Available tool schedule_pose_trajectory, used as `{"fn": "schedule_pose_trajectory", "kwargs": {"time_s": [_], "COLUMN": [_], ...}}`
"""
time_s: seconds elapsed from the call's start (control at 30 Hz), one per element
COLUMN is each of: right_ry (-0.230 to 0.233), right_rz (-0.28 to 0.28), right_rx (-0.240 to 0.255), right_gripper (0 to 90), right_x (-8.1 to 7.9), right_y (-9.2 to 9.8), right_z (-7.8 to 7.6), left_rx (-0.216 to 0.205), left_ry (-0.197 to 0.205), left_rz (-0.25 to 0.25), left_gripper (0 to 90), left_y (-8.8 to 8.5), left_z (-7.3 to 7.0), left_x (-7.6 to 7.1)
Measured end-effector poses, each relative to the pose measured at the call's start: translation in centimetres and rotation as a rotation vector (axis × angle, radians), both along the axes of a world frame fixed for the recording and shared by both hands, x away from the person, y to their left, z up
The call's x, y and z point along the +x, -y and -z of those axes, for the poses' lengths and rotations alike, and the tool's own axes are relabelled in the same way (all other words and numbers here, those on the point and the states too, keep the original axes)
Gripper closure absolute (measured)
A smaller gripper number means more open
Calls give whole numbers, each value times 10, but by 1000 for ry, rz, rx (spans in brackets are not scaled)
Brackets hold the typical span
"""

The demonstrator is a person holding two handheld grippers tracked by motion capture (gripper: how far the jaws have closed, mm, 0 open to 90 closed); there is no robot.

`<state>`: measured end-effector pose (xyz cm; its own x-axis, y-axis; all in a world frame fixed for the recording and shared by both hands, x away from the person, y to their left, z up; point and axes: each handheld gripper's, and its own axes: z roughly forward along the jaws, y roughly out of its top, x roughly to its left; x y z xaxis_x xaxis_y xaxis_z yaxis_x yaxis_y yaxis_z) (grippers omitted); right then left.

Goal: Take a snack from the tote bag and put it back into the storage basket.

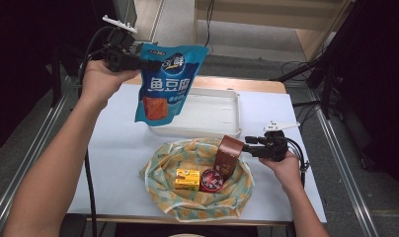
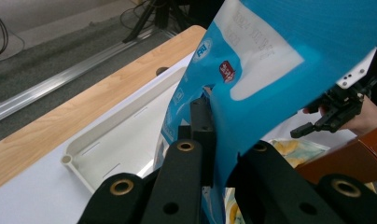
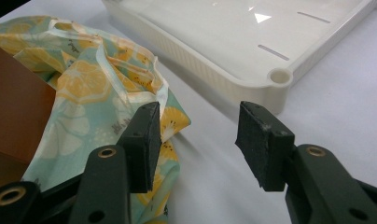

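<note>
White table (image 1: 113,148), with a wooden strip along its far edge, stands on grey floor between metal rails; dark stands and cables crowd the far right corner.

Over the table's far left the left gripper (image 1: 145,64) holds a blue pouch (image 1: 165,86) by its top corner, jaws clamped tight on the film. The pouch hangs free in the air, its lower end over the near left corner of the white tray (image 1: 222,116). It is glossy blue with large white characters across the middle, a round logo near the top and a picture of a reddish-brown square below. In the left gripper view its back (image 2: 280,60) shows a white panel with small print and a small red mark.

The right gripper (image 1: 248,145) hovers low at the right, jaws partly apart with nothing between them, just beside the rim of a fruit-printed cloth bag (image 1: 197,197). In the bag lie a brown box (image 1: 228,155) standing tilted, a yellow box (image 1: 186,178) and a round red tin (image 1: 211,180).

The tray is bare inside, with a raised rim. Between tray and bag runs a narrow strip of table; the left part of the table is open, and the bag's near side lies close to the table's near edge.
</note>
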<state>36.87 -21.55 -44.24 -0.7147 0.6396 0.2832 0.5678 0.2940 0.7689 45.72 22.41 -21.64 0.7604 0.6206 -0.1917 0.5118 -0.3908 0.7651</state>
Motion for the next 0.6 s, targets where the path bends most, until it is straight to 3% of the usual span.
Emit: {"fn": "schedule_pose_trajectory", "kwargs": {"time_s": [0.6], "right_ry": [-6], "right_rz": [-4], "right_rx": [-22], "right_gripper": [511], "right_x": [-4], "right_y": [-4], "right_z": [1], "left_rx": [7], "left_ry": [-9], "left_rz": [16], "left_gripper": [898], "left_y": [34], "left_z": [23], "left_x": [39]}}
